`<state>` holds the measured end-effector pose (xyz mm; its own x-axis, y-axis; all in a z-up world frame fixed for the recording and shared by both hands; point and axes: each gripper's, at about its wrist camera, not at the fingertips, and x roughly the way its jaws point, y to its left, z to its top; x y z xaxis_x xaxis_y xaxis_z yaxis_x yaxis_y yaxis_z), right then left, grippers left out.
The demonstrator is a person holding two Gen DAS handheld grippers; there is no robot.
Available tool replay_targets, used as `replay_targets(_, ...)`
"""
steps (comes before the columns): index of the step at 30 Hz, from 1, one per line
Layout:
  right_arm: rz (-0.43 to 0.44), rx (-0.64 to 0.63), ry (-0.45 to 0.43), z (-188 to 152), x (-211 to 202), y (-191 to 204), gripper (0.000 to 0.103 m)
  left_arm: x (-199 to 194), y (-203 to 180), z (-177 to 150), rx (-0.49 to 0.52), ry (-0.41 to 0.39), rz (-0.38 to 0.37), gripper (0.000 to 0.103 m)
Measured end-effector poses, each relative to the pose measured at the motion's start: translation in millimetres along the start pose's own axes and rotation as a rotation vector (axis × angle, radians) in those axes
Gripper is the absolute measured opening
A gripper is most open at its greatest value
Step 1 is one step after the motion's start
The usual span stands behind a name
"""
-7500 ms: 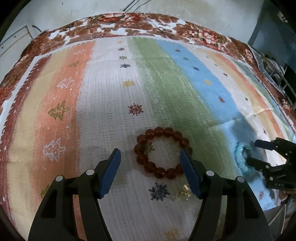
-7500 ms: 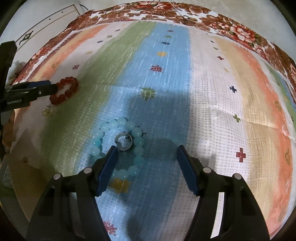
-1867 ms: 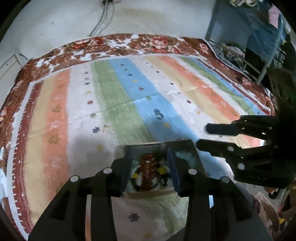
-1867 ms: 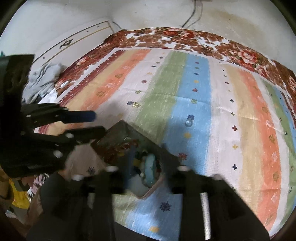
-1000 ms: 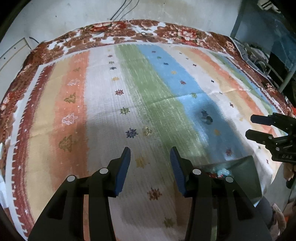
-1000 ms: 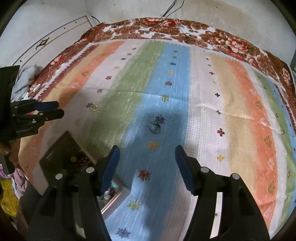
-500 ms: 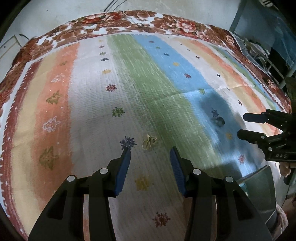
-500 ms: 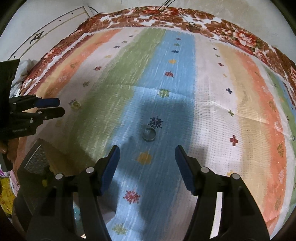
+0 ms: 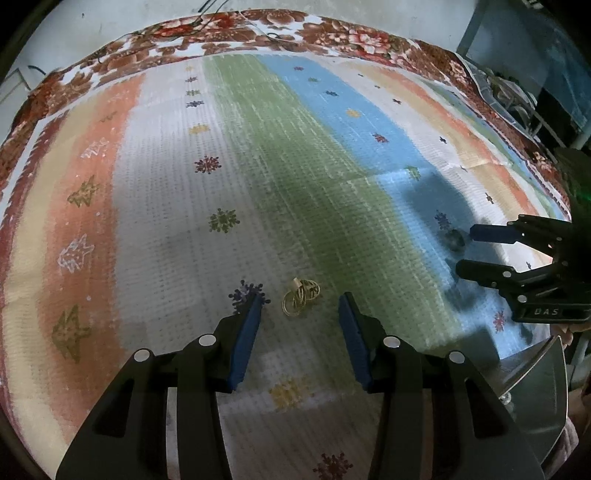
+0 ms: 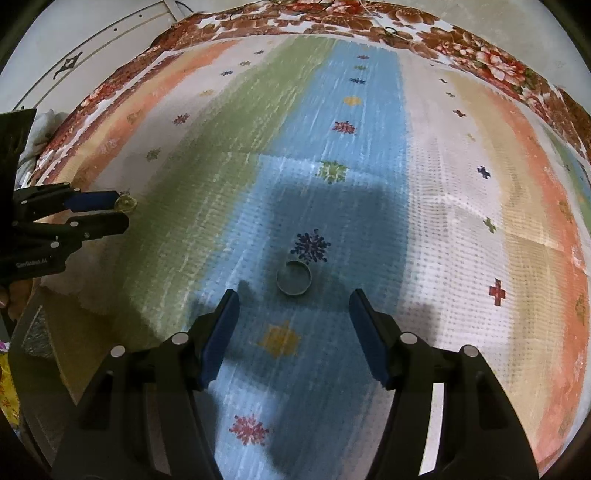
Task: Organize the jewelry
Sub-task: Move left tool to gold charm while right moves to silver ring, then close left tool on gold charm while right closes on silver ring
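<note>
A small cluster of gold rings (image 9: pixel 300 291) lies on the striped cloth just ahead of my open left gripper (image 9: pixel 300 301), between its fingertips. A silver ring (image 10: pixel 294 277) lies on the blue stripe just ahead of my open right gripper (image 10: pixel 294 295). The silver ring also shows in the left wrist view (image 9: pixel 455 239) at the right gripper's fingertips (image 9: pixel 466 249). The gold rings show small in the right wrist view (image 10: pixel 125 202) at the left gripper (image 10: pixel 120 210). Both grippers are empty.
The open jewelry box lid (image 9: pixel 535 380) stands at the near right edge of the left wrist view; the box (image 10: pixel 40 347) shows at lower left of the right wrist view. The floral cloth border (image 9: pixel 258 29) runs along the far edge.
Both grippers have moved forward and down from the box toward the cloth; the gold rings now sit between the left fingertips and the silver ring is close before the right ones.
</note>
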<state>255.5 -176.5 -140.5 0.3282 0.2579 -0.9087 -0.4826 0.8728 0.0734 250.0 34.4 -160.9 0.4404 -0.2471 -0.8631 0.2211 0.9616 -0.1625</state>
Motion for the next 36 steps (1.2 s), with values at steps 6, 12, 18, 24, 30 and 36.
replay_targets(6,0.006,0.002,-0.007,4.4,4.2,-1.3,0.059,2.2,0.6,0.5,0.017,-0.002,0.016,0.032)
replay_targets(12,0.007,-0.003,-0.011,5.9,5.9,-1.1,0.048,2.0,0.4,-0.7,0.021,0.000,0.024,0.017)
replay_targets(18,0.013,-0.009,-0.019,8.5,7.7,-0.8,0.022,1.5,0.7,-0.7,0.021,0.002,0.027,0.007)
replay_targets(24,0.008,-0.011,-0.026,8.9,5.8,0.5,0.022,-1.5,4.1,-2.6,0.014,0.000,0.024,0.005)
replay_targets(30,0.007,-0.015,-0.037,7.2,-3.3,3.8,0.022,-8.2,4.6,-3.0,0.012,-0.006,0.026,0.004)
replay_targets(36,0.010,-0.022,-0.048,3.6,-16.2,10.1,0.022,-22.0,-0.5,-1.4,0.017,-0.023,0.026,0.004)
